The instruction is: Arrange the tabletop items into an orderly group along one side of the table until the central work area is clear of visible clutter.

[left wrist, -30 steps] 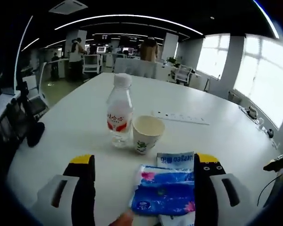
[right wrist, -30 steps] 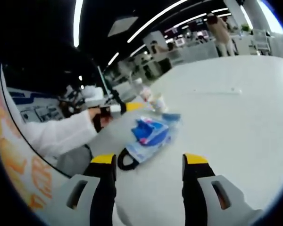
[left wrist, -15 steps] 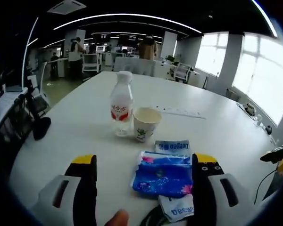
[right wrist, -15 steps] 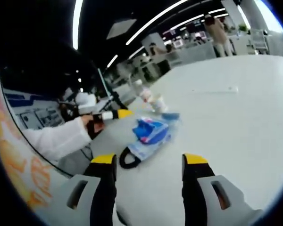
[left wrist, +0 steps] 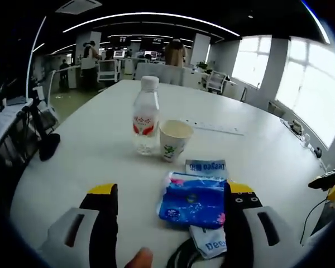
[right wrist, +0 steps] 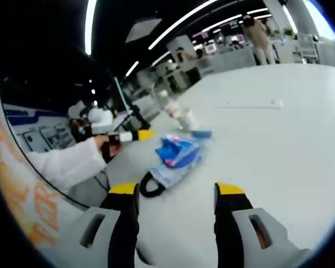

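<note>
Plainly the soft blue plastic tissue pack (left wrist: 193, 200) on the white desk (left wrist: 89, 145) looks light and squashy, best pinched across its middle by the wide-open left gripper (left wrist: 170, 195); the right gripper (right wrist: 176, 192) is wide open too.

Both cams low, tissue pack (left wrist: 192, 199) (right wrist: 177, 152) shared

A broad white counter (left wrist: 89, 151) carries 1 clear water bottle (left wrist: 146, 116) with a white cap and red label, standing upright. Just beside it stands 1 paper cup (left wrist: 173, 139). Nearer the camera lies a blue tissue pack (left wrist: 192, 200), resting on white-and-blue packets (left wrist: 205, 167) with a black loop (right wrist: 147, 186) at their near end. Farther back, a long white power strip (left wrist: 215, 128) lies flat.
</note>
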Action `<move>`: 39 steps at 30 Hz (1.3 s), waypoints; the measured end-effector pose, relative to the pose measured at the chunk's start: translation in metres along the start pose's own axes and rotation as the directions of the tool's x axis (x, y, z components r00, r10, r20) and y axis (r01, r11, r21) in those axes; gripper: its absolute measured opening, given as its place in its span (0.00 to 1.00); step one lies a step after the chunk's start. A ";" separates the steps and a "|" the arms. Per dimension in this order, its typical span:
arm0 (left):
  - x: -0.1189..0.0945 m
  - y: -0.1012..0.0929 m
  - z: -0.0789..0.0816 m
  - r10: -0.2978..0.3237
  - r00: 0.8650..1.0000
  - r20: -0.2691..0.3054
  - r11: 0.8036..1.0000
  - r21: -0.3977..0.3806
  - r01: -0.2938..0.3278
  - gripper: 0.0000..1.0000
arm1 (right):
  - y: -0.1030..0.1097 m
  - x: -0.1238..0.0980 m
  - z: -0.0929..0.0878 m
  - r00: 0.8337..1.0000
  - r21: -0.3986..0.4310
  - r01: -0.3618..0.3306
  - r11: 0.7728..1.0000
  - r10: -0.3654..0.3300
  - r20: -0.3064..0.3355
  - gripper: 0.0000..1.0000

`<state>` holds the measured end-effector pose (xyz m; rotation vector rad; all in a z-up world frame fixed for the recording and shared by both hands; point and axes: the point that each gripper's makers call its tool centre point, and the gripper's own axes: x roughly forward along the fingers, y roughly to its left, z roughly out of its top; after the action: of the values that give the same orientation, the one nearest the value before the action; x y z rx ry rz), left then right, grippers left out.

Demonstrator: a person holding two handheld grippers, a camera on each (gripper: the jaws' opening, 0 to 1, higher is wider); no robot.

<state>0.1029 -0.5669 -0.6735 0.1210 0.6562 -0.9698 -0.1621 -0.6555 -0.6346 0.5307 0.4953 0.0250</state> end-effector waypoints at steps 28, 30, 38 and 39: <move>0.022 0.019 -0.048 0.007 0.994 -0.112 0.999 -0.052 -0.012 0.57 | -0.001 0.099 -0.003 0.974 0.008 -0.005 1.000 0.007 -0.227 0.42; 0.026 0.018 -0.047 -0.009 0.995 -0.099 0.997 -0.080 0.001 0.55 | 0.005 0.110 -0.004 0.969 0.018 -0.022 1.000 0.026 -0.244 0.42; 0.031 0.012 -0.053 -0.034 0.995 -0.095 0.991 -0.135 0.021 0.49 | 0.013 0.158 -0.025 0.934 -0.010 -0.040 0.999 0.034 -0.356 0.41; 0.031 0.010 -0.054 -0.046 0.994 -0.097 0.990 -0.135 0.033 0.47 | 0.008 0.158 -0.030 0.926 -0.031 -0.021 0.999 0.007 -0.378 0.40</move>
<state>0.0983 -0.5630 -0.7366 0.0391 0.8165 -0.9594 -0.0350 -0.6106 -0.7234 0.4966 0.8676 0.1521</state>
